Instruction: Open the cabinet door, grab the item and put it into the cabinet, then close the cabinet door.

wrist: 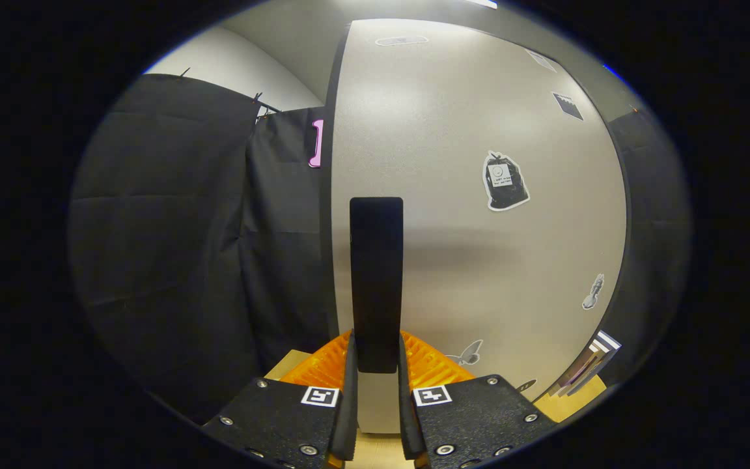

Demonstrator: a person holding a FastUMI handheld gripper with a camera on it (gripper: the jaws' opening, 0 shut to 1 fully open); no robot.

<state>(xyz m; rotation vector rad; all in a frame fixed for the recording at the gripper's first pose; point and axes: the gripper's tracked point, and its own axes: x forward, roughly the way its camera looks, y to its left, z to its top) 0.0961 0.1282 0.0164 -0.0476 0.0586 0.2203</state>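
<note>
Cabinet door [479, 195] stands straight ahead of the hand-held gripper [376, 365], its upright black handle [376, 280] near the door's left edge rising between the fingers, which appear pinched on the handle's lower end.

The cabinet door [479, 130] looks smooth with a soft satin sheen, its handle [376, 280] matt. Paper-like stickers [505, 182] sit on it. The wall cloth [173, 247] is matt fabric.
</note>
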